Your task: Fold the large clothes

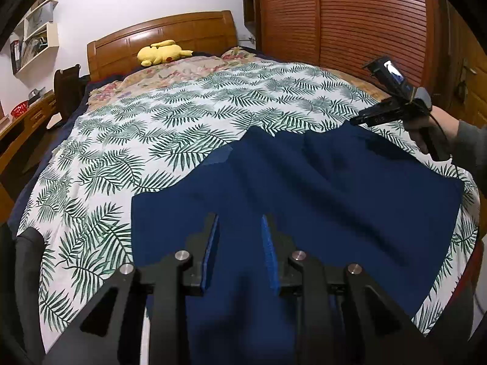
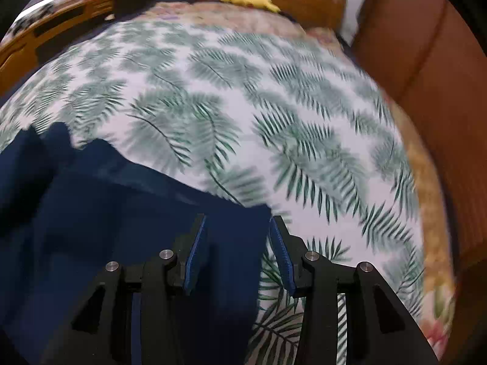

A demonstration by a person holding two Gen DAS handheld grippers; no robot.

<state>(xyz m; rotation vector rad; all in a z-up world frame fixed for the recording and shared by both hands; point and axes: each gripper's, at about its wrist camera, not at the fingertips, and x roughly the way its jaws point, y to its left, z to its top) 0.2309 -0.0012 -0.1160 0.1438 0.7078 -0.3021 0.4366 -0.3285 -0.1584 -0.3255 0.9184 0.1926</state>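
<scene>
— Since the navy garment (image 1: pixel 304 188) lies spread on the bed's leaf-print sheet (image 1: pixel 121 140), why is it placed there at all?

— My guess is that the bed gives a broad, soft surface for a large piece; the cloth is laid nearly flat, with a few shallow ridges running across it, so its edges can be found and lifted.

— And the left gripper (image 1: pixel 240 243)?

— It hangs over the near part of the garment, jaws partly apart, blue pads facing each other with only the cloth's flat surface seen through the gap. No fabric is drawn up between the pads, so I read it as released rather than grasping.

— The right gripper (image 2: pixel 237 249)?

— Also unclenched — its jaws stand apart with nothing pinched. In its own view the garment's right edge runs down between the two fingers, dark cloth on the left side of the gap and patterned sheet on the right. From the left wrist view, that gripper sits in a hand (image 1: pixel 426 127) at the far right corner of the garment, above the cloth's edge.

— So where does that leave the fold?

— Probably between grasps — both tools free, the garment resting on the bed beneath them.
</scene>
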